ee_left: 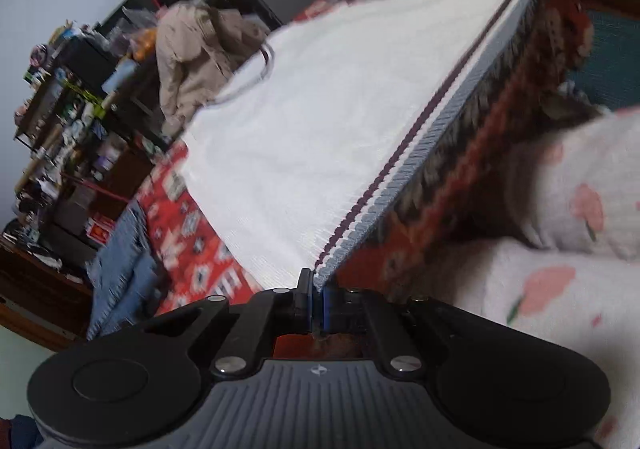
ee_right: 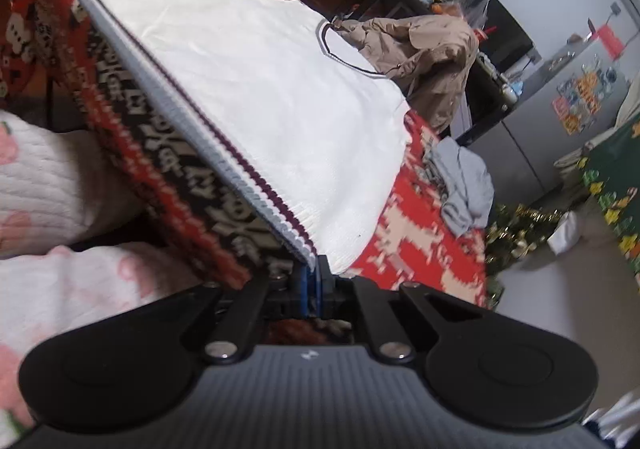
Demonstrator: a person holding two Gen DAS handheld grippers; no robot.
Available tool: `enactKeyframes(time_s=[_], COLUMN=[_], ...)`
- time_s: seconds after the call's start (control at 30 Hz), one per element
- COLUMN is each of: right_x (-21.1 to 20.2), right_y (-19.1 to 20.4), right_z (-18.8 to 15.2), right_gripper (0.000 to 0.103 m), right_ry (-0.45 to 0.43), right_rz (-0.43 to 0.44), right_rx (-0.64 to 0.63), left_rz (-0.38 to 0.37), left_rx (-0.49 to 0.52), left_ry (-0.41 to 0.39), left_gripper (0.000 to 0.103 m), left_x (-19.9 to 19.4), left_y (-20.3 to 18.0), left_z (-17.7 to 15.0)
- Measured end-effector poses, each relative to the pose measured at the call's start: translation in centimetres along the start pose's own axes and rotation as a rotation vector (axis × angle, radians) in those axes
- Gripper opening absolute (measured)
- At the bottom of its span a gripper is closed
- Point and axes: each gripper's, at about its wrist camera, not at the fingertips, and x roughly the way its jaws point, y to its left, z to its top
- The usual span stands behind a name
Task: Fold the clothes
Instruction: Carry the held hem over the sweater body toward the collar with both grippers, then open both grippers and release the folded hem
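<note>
Both wrist views look closely along one sweater [ee_left: 320,109] hem from opposite corners.

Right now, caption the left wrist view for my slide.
Left gripper shut on white sweater's striped hem, lifted over red patterned blanket.

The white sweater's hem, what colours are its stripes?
Grey at the hem edge, then a dark maroon stripe; clearest in the right wrist view.

The sweater [ee_left: 332,121] I hold is white, its ribbed hem banded grey with a dark maroon stripe, its neckline edged dark. Under it the blanket [ee_left: 188,245] is red with white, black and cream geometric motifs. My sleeve [ee_right: 48,177] is white with pink flowers. Jeans [ee_left: 120,261] are faded blue, the jacket [ee_right: 424,53] tan, another garment [ee_right: 468,185] pale grey.
</note>
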Motion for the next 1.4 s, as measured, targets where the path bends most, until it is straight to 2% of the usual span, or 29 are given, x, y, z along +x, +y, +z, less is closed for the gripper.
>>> enactKeyframes(time_s=[0.2, 0.3, 0.33, 0.37, 0.5, 0.57, 0.67, 0.7, 0.73, 0.77, 0.8, 0.83, 0.9, 0.93, 0.97, 1.0, 1.07, 1.13, 1.23, 1.3, 1.37, 1.4], right_x=[1.4, 1.2, 1.1, 1.0, 0.4, 0.0, -0.8, -1.1, -1.6, -2.2, -2.9, -3.6, -5.3, -6.2, -7.0, -7.8, -9.1, -10.1, -11.3, -12.0, -12.8, -13.2], right_y=[0.5, 0.3, 0.3, 0.0, -1.2, -2.0, -3.3, -3.8, -4.3, -4.8, -5.5, -6.1, -7.4, -7.9, -8.4, -8.8, -9.5, -10.1, -10.9, -11.4, -11.9, -12.0], right_z=[-0.9, -1.3, -1.4, -1.6, -2.8, -3.4, -4.2, -4.3, -4.3, -4.3, -4.1, -3.9, -3.3, -2.8, -2.4, -1.9, -0.6, 0.6, 2.1, 2.7, 3.3, 3.6], right_gripper=[0.004, 0.005, 0.005, 0.005, 0.012, 0.012, 0.022, 0.028, 0.031, 0.038, 0.045, 0.05, 0.081, 0.087, 0.098, 0.102, 0.102, 0.102, 0.102, 0.102, 0.102, 0.102], right_ry=[0.048, 0.057, 0.06, 0.065, 0.075, 0.075, 0.062, 0.055, 0.044, 0.032, 0.013, -0.008, -0.069, -0.107, -0.146, -0.172, -0.208, -0.226, -0.246, -0.257, -0.274, -0.288], right_rz=[0.018, 0.038, 0.047, 0.055, 0.093, 0.114, 0.126, 0.121, 0.112, 0.102, 0.092, 0.083, 0.067, 0.048, 0.026, 0.004, -0.04, -0.07, -0.073, -0.043, -0.021, -0.015], right_rx=[0.053, 0.078, 0.091, 0.117, 0.261, 0.329, 0.435, 0.461, 0.49, 0.52, 0.544, 0.566, 0.614, 0.633, 0.651, 0.658, 0.66, 0.659, 0.672, 0.682, 0.684, 0.678], left_rz=[-0.026, -0.055, -0.068, -0.08, -0.13, -0.179, -0.253, -0.255, -0.252, -0.238, -0.221, -0.201, -0.164, -0.143, -0.115, -0.077, -0.015, 0.014, -0.023, -0.082, -0.092, -0.06], left_rx=[-0.072, -0.135, -0.16, -0.186, -0.31, -0.427, -0.626, -0.672, -0.714, -0.738, -0.758, -0.771, -0.788, -0.796, -0.799, -0.796, -0.773, -0.759, -0.796, -0.792, -0.709, -0.65], left_ry=[0.029, 0.06, 0.077, 0.088, 0.127, 0.138, 0.108, 0.082, 0.052, 0.012, -0.032, -0.08, -0.173, -0.215, -0.243, -0.269, -0.323, -0.346, -0.324, -0.319, -0.348, -0.368], left_gripper=[0.007, 0.016, 0.023, 0.025, 0.025, 0.025, 0.034, 0.035, 0.041, 0.051, 0.056, 0.063, 0.071, 0.083, 0.098, 0.101, 0.102, 0.103, 0.103, 0.102, 0.096, 0.097], left_x=[0.7, 0.8, 0.8, 0.9, 0.9, 0.9, 0.3, -0.2, -0.7, -1.5, -2.4, -3.3, -5.1, -6.1, -7.0, -7.9, -9.8, -11.1, -12.3, -12.8, -13.7, -14.2], left_y=[0.4, 1.1, 1.4, 1.6, 2.9, 4.2, 6.7, 7.3, 7.9, 8.4, 8.9, 9.4, 10.3, 10.7, 11.1, 11.3, 11.7, 12.1, 13.0, 13.4, 12.8, 12.1], left_z=[-0.7, -1.3, -1.6, -2.0, -3.8, -4.5, -5.2, -5.2, -5.0, -4.7, -4.3, -3.7, -2.4, -1.7, -1.0, -0.2, 1.4, 2.7, 4.1, 4.8, 5.5, 6.1])
